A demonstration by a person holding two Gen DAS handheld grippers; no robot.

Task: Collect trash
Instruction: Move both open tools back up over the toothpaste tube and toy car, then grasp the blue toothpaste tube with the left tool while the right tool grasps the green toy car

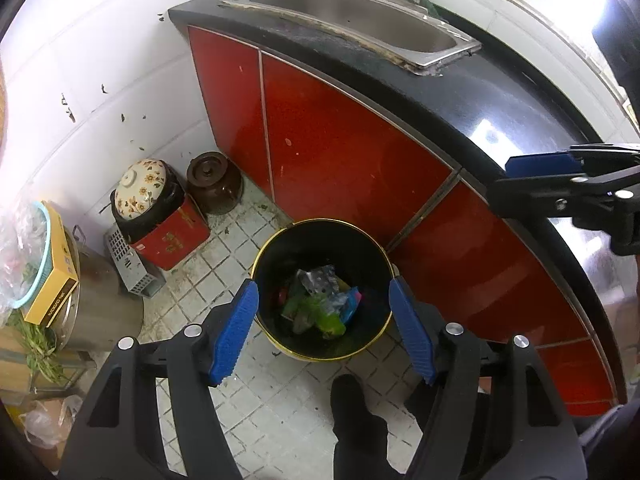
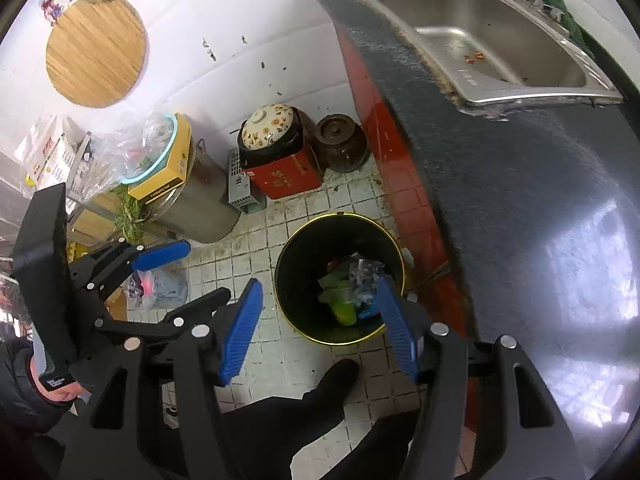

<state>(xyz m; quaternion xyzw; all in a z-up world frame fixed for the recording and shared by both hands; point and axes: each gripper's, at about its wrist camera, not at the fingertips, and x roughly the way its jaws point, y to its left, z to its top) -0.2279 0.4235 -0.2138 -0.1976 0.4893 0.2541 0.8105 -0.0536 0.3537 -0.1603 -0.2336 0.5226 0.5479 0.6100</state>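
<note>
A black trash bin with a gold rim (image 1: pixel 280 240) stands on the tiled floor against the red cabinet; it also shows in the right wrist view (image 2: pixel 296 248). Inside lies crumpled trash (image 1: pixel 320 304), green, blue and silver wrappers, also seen from the right (image 2: pixel 352 288). My left gripper (image 1: pixel 324 320) hangs open and empty above the bin, its blue pads (image 1: pixel 236 328) wide apart. My right gripper (image 2: pixel 320 324) is open and empty above the bin too. The right gripper shows at the right edge of the left wrist view (image 1: pixel 560 176). The left gripper appears at the left of the right wrist view (image 2: pixel 160 256).
A black countertop (image 1: pixel 460 92) with a steel sink (image 1: pixel 352 20) runs above red cabinet doors (image 1: pixel 340 152). A flowered pot on a red box (image 1: pixel 160 216), a brown jar (image 1: pixel 214 188), a steel pot (image 1: pixel 104 312) and bags crowd the left. The person's dark shoe (image 1: pixel 356 420) stands before the bin.
</note>
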